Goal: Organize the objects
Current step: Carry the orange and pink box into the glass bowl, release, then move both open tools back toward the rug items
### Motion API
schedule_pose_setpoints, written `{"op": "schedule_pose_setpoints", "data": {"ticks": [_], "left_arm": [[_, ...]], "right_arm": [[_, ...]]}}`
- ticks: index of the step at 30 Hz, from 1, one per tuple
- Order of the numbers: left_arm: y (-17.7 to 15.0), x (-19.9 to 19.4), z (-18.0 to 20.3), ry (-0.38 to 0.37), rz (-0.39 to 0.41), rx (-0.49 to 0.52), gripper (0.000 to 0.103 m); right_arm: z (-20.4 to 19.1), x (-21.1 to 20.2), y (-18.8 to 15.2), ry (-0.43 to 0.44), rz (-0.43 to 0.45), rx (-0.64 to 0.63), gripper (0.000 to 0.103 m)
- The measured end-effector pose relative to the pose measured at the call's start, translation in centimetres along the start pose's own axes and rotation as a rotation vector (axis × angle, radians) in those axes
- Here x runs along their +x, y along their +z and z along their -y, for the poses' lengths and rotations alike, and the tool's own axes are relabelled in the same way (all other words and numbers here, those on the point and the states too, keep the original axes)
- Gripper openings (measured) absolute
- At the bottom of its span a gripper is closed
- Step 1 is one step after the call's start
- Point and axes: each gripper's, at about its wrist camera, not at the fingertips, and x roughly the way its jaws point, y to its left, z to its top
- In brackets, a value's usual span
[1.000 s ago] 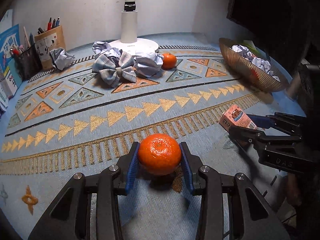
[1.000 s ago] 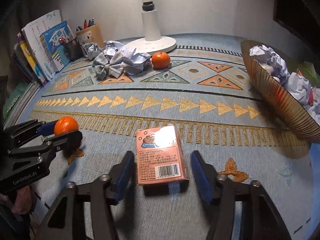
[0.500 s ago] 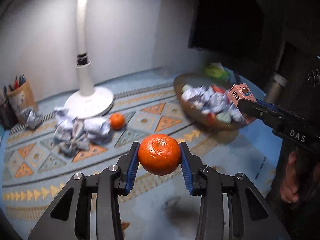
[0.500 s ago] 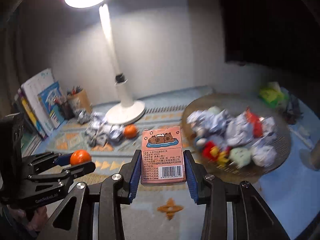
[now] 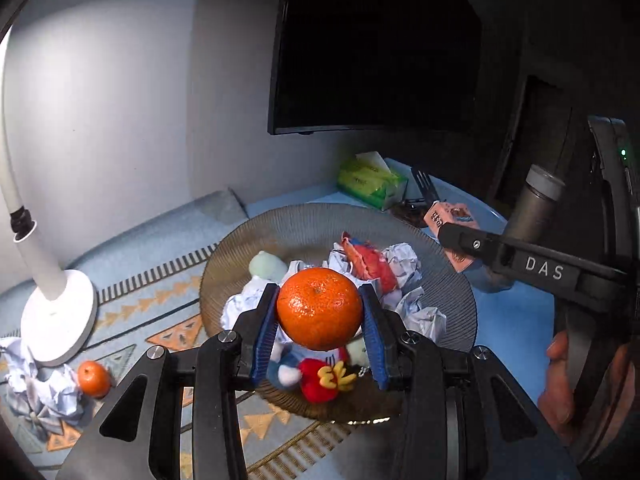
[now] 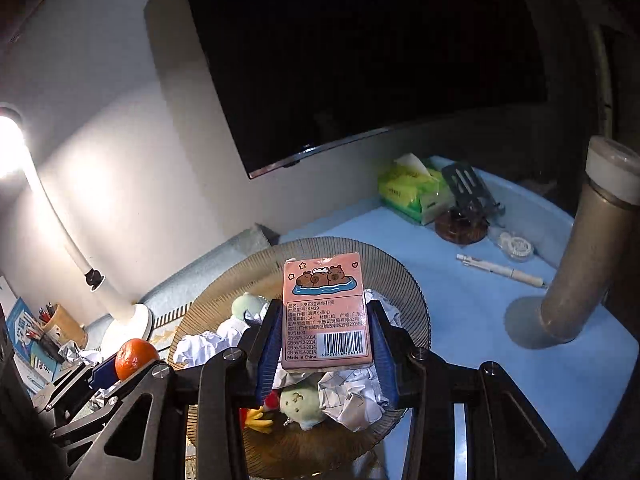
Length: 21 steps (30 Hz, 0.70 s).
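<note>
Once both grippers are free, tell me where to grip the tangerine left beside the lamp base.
Grip the loose tangerine across its widest middle, probably coming down from above. It is round, so any pair of opposite sides suits. Crumpled paper crowds one side and the lamp base stands behind, so level approaches look tight.

wall (image 6: 120,140): white | screen (image 6: 360,60): dark, wall-mounted | lamp (image 6: 10,136): lit, white | tabletop (image 6: 480,312): light blue

We see a white desk lamp (image 5: 56,312) standing on the patterned mat (image 5: 160,320), a dark monitor (image 6: 360,60) against the wall, a green tissue pack (image 6: 412,194), a white pen (image 6: 500,271) and a metal flask (image 6: 592,256).
</note>
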Motion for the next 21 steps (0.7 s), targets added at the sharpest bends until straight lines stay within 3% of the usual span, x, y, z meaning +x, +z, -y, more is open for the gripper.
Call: {"op": "schedule_pose_setpoints", "data": {"ticks": [2,4,5,6,14,17,21], "left_arm": [[0.0,0.8,-0.2,-0.038,-0.018,-0.017,0.048],[-0.2,1.1,-0.7,-0.082,-0.034,-0.055,0.09],[-0.4,0.7,-1.0,-0.085,-0.016,-0.075,0.093],[-0.6,0.4,-1.1,-0.074,-0.002,-0.08,0.093],[-2.4,-4.8,-3.9,-0.011,0.021,-0.109,0.093],[-3.7,-7.9,-5.8,0.036,0.045,-0.145,0.093],[-6.0,-12.5,-9.1,0.153,0.079,-0.207,0.093]], "right_arm": [[0.5,1.0,0.0,0.013,-0.031,0.013,0.04],[0.8,1.9,0.0,0.037,-0.074,0.017,0.049],[1.0,1.9,-0.2,0.045,-0.077,0.023,0.055],[1.1,1.6,-0.3,0.046,-0.065,0.023,0.059],[-2.1,-0.7,-2.0,0.119,-0.038,-0.059,0.059],[-5.1,-1.5,-3.0,0.212,-0.052,-0.103,0.059],[-10.7,-2.9,-5.5,0.364,-0.056,-0.225,0.062]]}}
